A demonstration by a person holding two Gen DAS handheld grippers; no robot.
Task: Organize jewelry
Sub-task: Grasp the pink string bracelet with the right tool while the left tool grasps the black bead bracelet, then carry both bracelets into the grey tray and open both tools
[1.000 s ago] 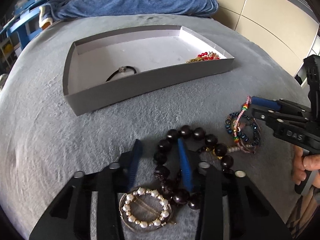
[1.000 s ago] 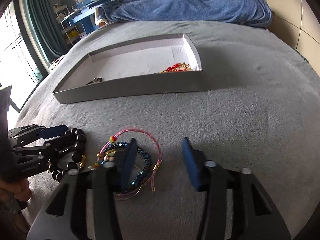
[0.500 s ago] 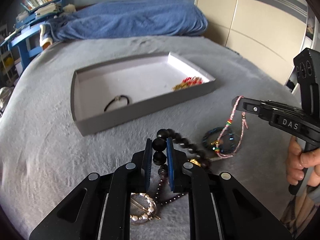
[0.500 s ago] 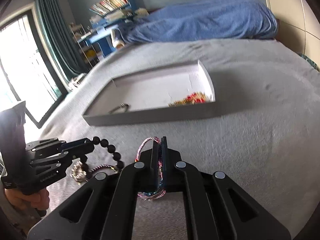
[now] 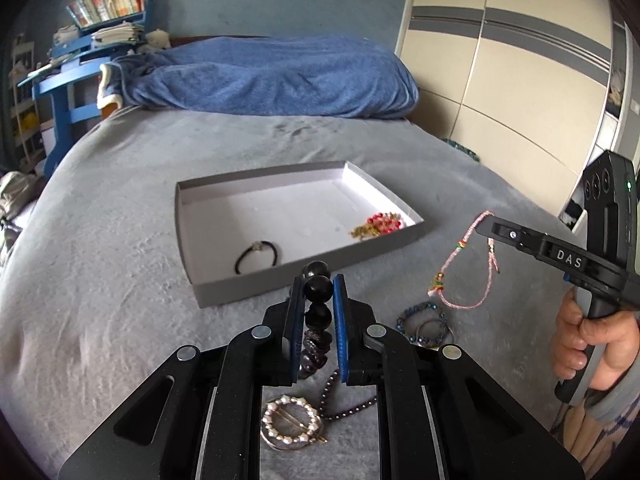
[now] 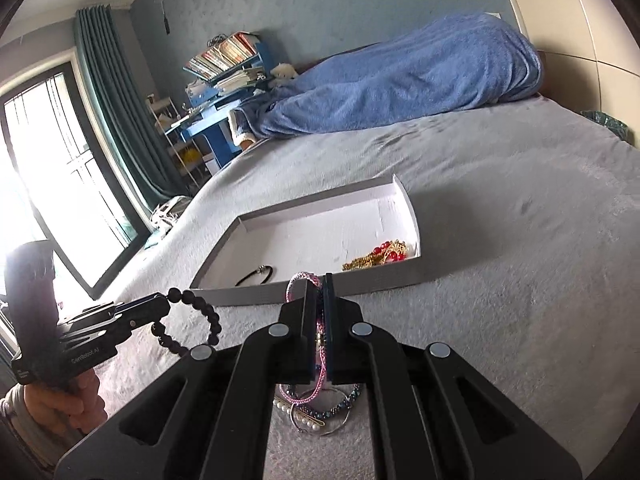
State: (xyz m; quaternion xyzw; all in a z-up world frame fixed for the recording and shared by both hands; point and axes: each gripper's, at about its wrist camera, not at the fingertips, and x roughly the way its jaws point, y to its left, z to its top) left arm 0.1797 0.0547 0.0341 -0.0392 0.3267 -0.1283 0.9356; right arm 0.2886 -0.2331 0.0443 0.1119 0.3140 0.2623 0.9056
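both tongs lifted over the bed, each gripping a bracelet

the left tongs [image 5: 318, 292] at lower centre clench the black bead bracelet [image 5: 317, 287], which hangs off the grey bed [image 5: 120, 280]. the right tongs [image 6: 319, 292] pinch the pink cord bracelet [image 6: 304, 279], dangling at right in the left view. the tray [image 5: 208, 288] at mid-frame holds a black hair tie [image 5: 257, 257] and red-gold jewelry [image 5: 376, 226]. a pearl clip [image 5: 291, 424] and blue bracelet [image 5: 420, 320] lie on the bed below.
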